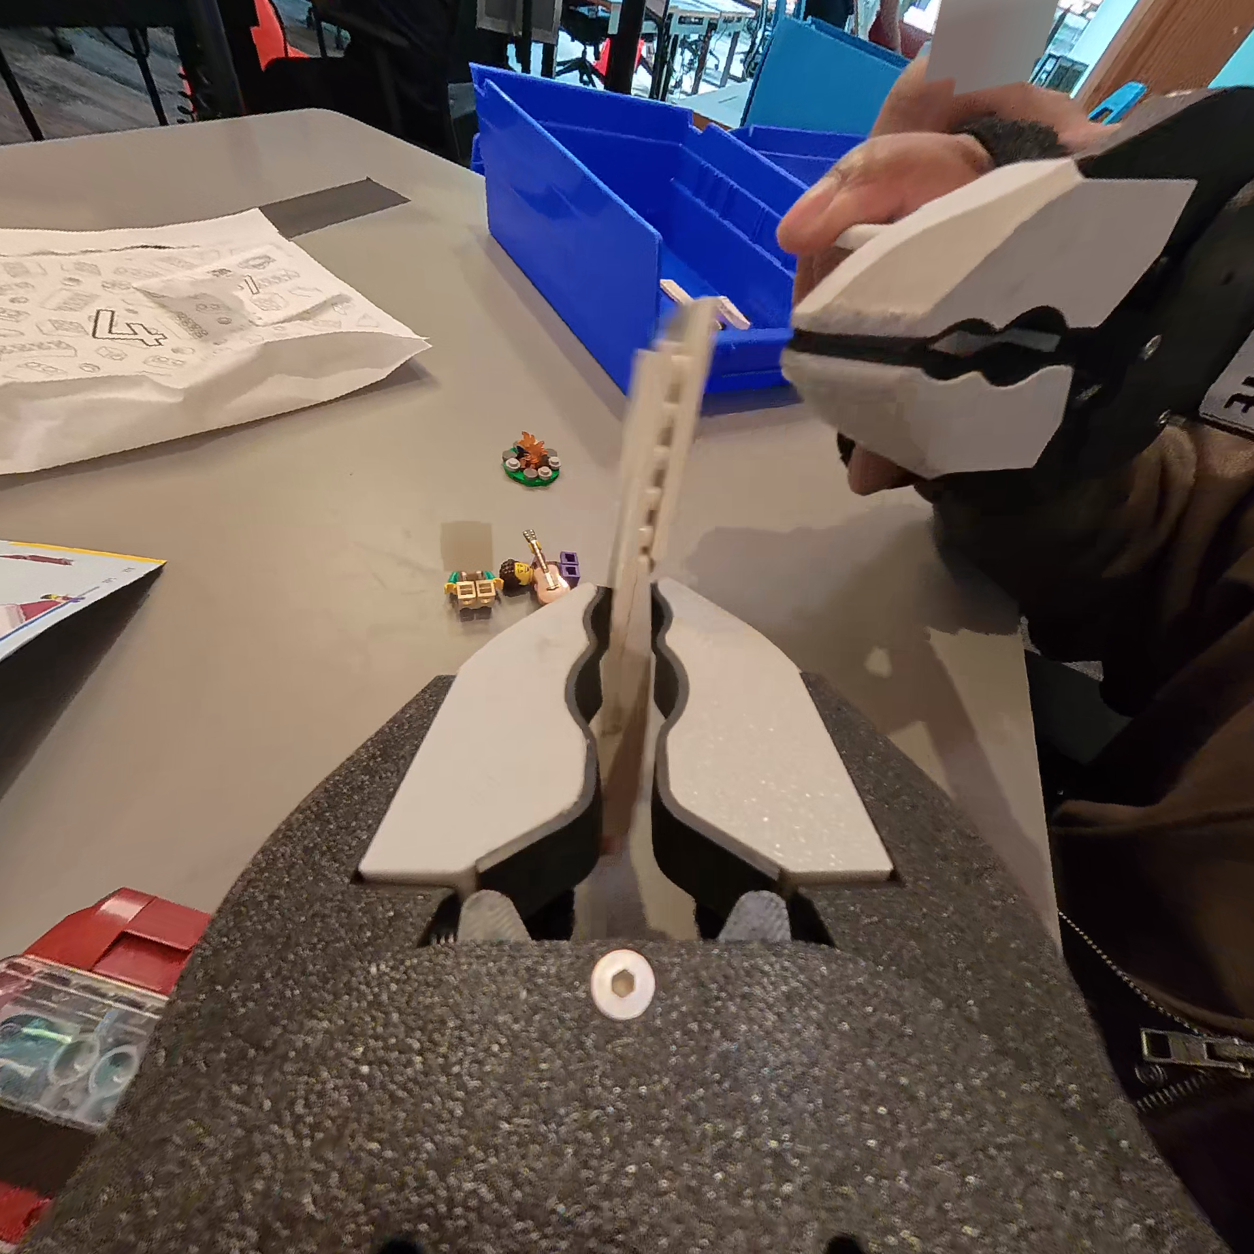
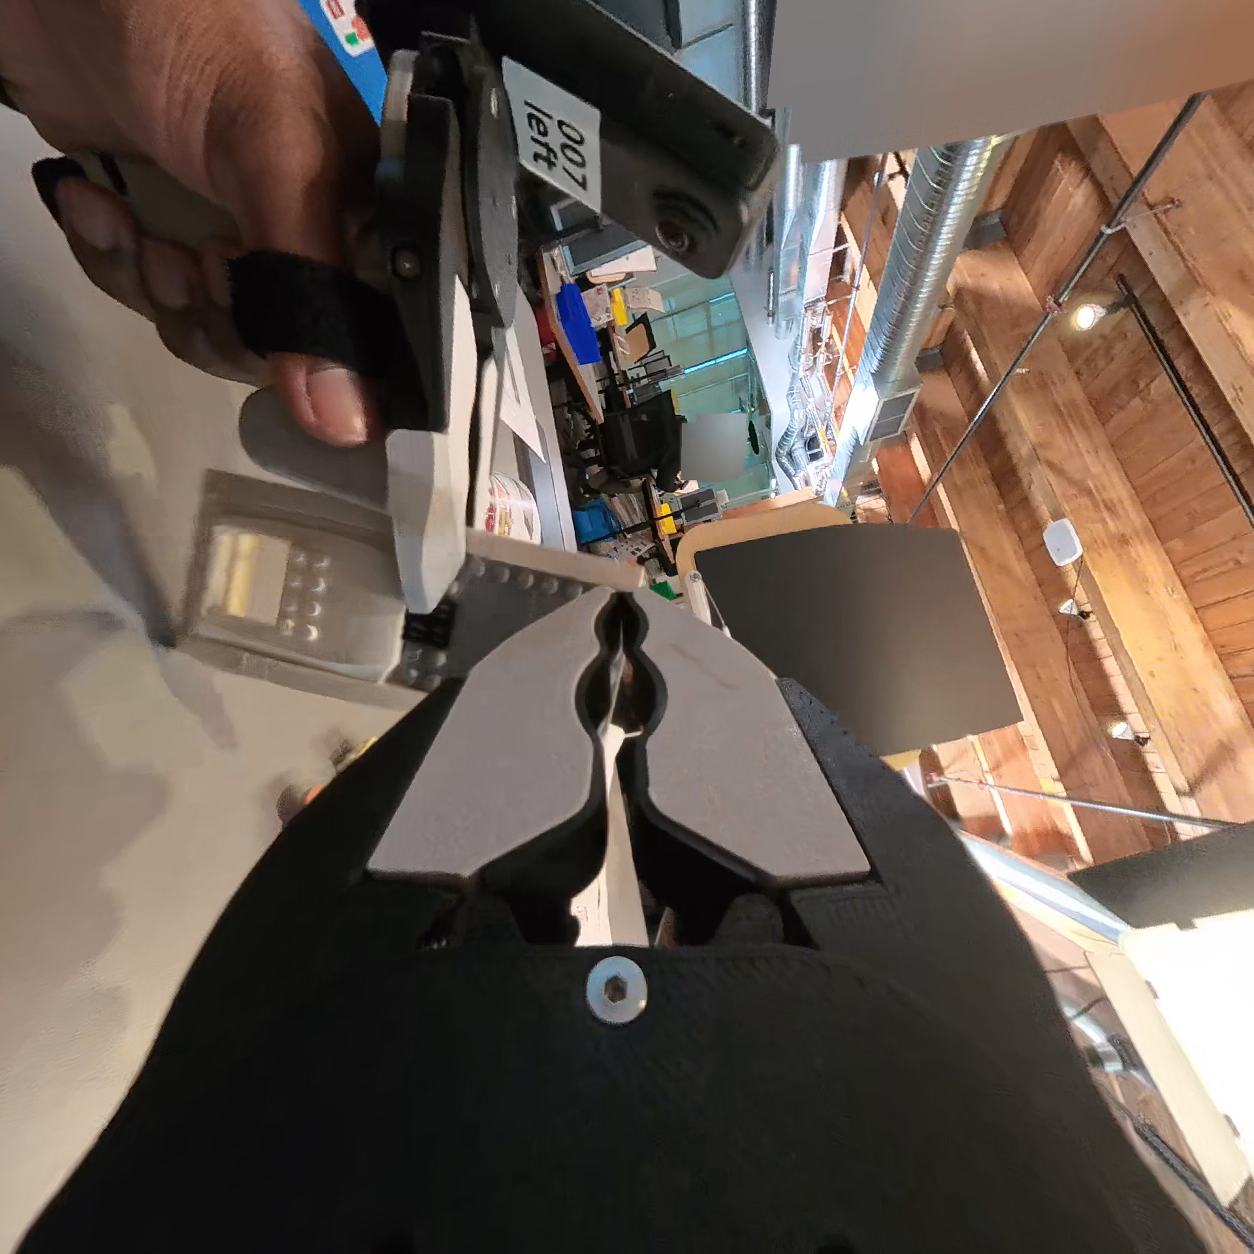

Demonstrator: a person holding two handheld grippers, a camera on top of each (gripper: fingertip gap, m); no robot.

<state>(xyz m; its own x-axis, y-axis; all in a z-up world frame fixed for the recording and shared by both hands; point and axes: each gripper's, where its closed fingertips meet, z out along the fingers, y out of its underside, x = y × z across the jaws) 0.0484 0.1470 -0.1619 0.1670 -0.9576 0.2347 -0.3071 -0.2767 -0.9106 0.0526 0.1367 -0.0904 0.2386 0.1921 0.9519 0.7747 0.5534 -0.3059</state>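
The left gripper [image 1: 625, 597] pinches a flat cream-white studded plastic plate assembly [image 1: 668, 434] edge-on between its two grey fingers [image 1: 543, 651], both pads pressed against its faces; the plate stands out ahead of the fingertips, tilted slightly to the right. Just left of the fingertips, on the grey table [image 1: 271, 611], lie a small toy figure body with a green top [image 1: 473, 592], a loose toy head with dark hair [image 1: 516, 575], a tiny pink toy guitar [image 1: 547, 570] and a small purple brick [image 1: 568, 568]. Farther ahead sits a round green toy campfire with orange flames [image 1: 531, 463], and beyond the plate's far end a blue plastic bin [image 1: 611, 224]. The right gripper [image 2: 621, 597], turned on its side, hovers to the right of the plate near its upper part, its fingers closed together with nothing between the tips, which lie just beside the plate's edge; whether they touch it cannot be told.
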